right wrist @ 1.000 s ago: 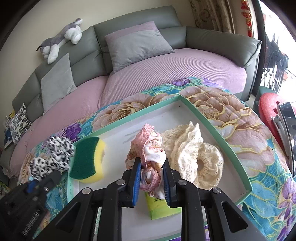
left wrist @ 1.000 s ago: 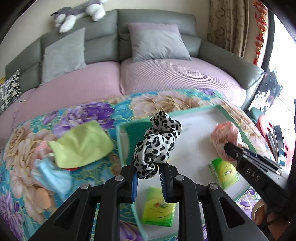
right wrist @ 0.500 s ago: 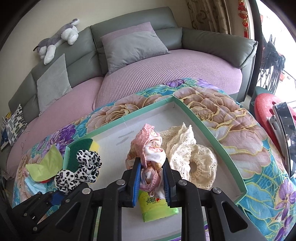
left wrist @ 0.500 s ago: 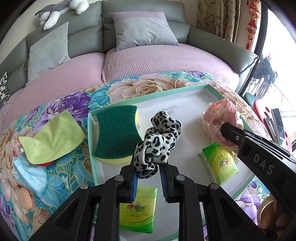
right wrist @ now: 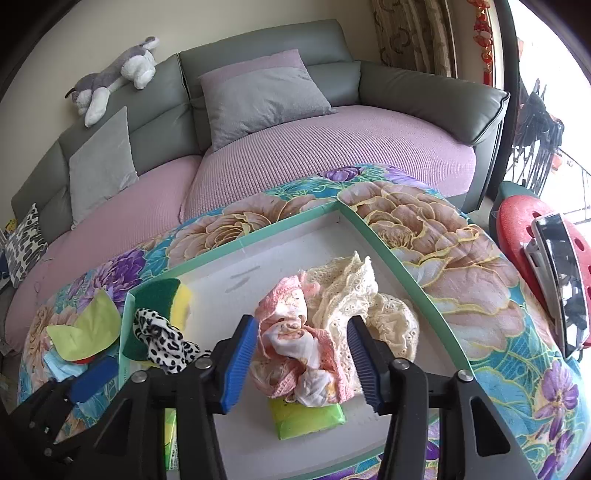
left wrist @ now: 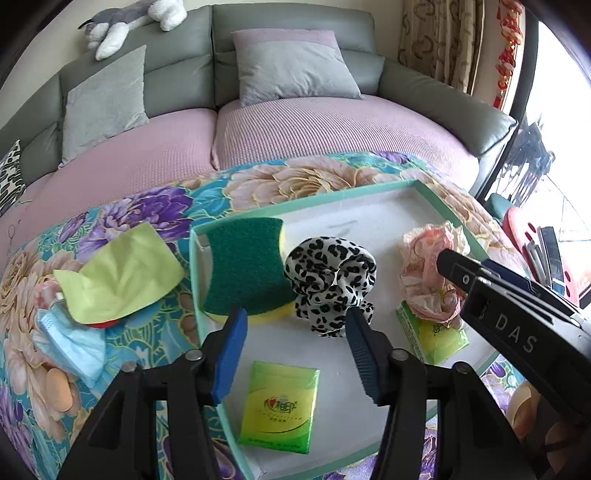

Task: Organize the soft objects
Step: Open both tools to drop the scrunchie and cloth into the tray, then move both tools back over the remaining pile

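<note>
Scrunchies [right wrist: 306,350], three; tissue packs [left wrist: 280,406], two.

Grey leather sofa [left wrist: 295,22] with mauve seat covers [right wrist: 332,147], two grey cushions [left wrist: 291,70], plush husky [right wrist: 114,77] on backrest; patterned curtain [left wrist: 439,37]; bright daylight window [left wrist: 554,110].

Your leopard scrunchie [left wrist: 330,282] lies crumpled in tray [left wrist: 373,221], touching green sponge [left wrist: 245,267]. Your pink scrunchie [right wrist: 295,343] sits bunched atop green tissue pack [right wrist: 308,419], against cream lace scrunchie [right wrist: 369,299]. Second tissue pack [left wrist: 280,406] lies flat near front.
</note>
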`<state>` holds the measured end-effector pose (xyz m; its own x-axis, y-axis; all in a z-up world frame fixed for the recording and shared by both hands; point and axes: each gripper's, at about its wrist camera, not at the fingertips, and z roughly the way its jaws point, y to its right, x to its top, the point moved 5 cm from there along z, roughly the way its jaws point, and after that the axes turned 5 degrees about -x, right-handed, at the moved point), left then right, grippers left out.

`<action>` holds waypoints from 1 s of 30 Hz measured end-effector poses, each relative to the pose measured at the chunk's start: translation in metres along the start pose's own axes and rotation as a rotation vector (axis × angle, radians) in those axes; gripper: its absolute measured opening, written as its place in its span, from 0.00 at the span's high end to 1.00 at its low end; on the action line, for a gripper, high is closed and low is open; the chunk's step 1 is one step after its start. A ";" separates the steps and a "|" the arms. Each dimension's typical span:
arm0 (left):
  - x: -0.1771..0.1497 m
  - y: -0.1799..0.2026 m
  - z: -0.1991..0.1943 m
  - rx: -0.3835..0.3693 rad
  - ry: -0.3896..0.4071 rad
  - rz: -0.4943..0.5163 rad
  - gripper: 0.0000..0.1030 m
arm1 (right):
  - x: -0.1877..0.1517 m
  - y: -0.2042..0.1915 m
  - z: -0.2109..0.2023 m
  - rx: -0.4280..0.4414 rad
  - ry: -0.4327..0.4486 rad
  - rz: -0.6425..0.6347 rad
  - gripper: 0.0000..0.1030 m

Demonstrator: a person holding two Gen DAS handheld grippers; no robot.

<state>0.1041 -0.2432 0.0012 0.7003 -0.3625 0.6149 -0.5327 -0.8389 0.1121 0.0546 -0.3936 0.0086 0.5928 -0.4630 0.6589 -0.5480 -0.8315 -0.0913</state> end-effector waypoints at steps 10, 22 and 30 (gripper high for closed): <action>0.007 -0.031 -0.024 0.058 0.068 -0.079 0.33 | -0.001 0.002 -0.003 -0.040 -0.002 -0.020 0.14; -0.003 -0.103 -0.030 0.240 0.111 -0.240 0.06 | -0.004 -0.005 -0.002 -0.048 -0.001 -0.051 0.00; -0.019 -0.153 -0.038 0.345 0.098 -0.345 0.06 | -0.006 -0.009 -0.001 -0.064 -0.005 -0.073 0.00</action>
<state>0.1542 -0.0921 0.0024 0.7514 -0.0143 0.6596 -0.0777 -0.9947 0.0669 0.0551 -0.3827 0.0060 0.6349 -0.4038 0.6587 -0.5401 -0.8416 0.0046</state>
